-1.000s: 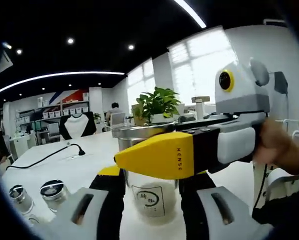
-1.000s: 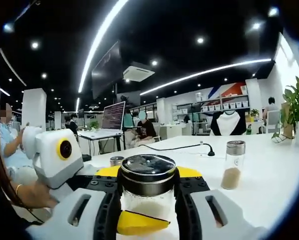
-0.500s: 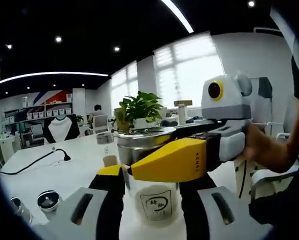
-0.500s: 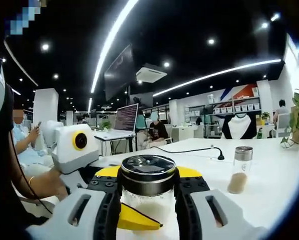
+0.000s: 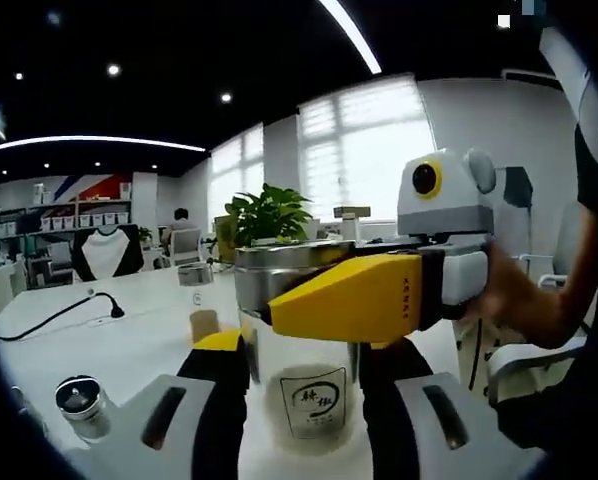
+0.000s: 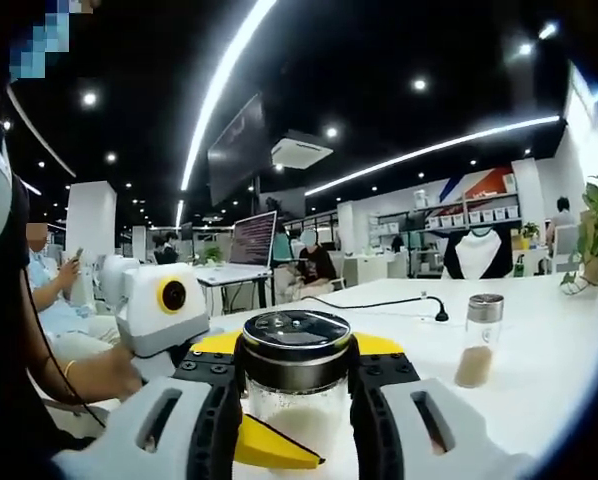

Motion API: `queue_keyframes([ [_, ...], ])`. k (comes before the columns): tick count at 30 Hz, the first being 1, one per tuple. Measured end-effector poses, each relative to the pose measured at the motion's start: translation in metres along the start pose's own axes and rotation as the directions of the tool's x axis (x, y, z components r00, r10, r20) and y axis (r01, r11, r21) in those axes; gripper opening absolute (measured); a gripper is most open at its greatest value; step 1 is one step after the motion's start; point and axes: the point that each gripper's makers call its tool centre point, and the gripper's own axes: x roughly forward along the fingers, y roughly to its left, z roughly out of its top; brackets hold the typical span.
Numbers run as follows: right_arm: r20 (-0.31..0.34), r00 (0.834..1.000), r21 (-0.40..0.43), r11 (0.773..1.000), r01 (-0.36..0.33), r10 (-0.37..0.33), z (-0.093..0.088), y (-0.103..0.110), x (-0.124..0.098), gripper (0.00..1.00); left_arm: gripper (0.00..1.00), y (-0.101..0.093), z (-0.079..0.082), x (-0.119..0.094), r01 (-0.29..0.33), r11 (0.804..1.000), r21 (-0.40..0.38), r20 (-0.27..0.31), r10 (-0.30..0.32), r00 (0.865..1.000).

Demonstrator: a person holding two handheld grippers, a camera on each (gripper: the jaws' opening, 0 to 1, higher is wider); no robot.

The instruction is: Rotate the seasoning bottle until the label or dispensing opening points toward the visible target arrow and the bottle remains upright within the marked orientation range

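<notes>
the seasoning bottle [image 5: 301, 350] stands upright on the white table [image 5: 129, 345], pinched between the jaws of both tools at once. the left gripper [image 5: 301, 400] clasps its glass body low down, with the label [image 5: 314, 400] facing straight back along that tool. the right gripper [image 6: 295, 400] grips it higher up, just under the steel lid [image 6: 295, 335], and in the left gripper view its yellow jaw crosses in front of the bottle from the right. beyond the right gripper, off to its right, a slim shaker [image 6: 479, 340] with brown powder stands apart. near the left gripper's left jaw sits a small capped jar [image 5: 81, 405]; further ahead, a potted plant [image 5: 264, 215].
</notes>
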Motion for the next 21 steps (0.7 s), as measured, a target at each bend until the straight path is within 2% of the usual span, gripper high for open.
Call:
queue_keyframes([
  [4,0.011,1.000,0.030,1.000,-0.009,0.008,0.002,0.000,-0.001,0.39,0.45,-0.002,0.003,-0.001,0.048,0.998,-0.052,0.031,-0.046,0.998],
  [8,0.017,1.000,0.032,0.999,-0.006,0.006,0.003,0.002,-0.001,0.39,0.45,-0.003,0.005,-0.001,0.035,0.999,-0.030,0.040,-0.034,0.999],
  [10,0.025,1.000,0.041,0.999,-0.005,0.004,0.005,0.000,-0.001,0.39,0.45,-0.002,0.008,-0.001,0.019,0.998,-0.052,0.078,-0.015,0.997],
  [12,0.032,1.000,0.072,0.997,-0.002,0.000,0.004,-0.002,0.001,0.39,0.45,0.000,0.008,-0.001,-0.002,0.997,-0.077,0.087,0.009,0.996],
  [15,0.016,1.000,0.066,0.998,0.007,-0.008,0.001,-0.003,0.003,0.39,0.45,0.003,0.005,-0.001,-0.027,0.996,-0.081,0.078,0.034,0.996],
  [18,-0.005,1.000,0.044,0.999,0.025,-0.025,-0.004,-0.003,0.005,0.39,0.44,0.007,-0.001,-0.001,-0.083,0.996,-0.035,0.047,0.084,0.995],
  [21,-0.010,0.999,0.049,0.998,0.048,-0.048,-0.007,-0.006,0.006,0.39,0.44,0.013,-0.006,-0.001,-0.150,0.989,-0.006,0.023,0.150,0.988],
])
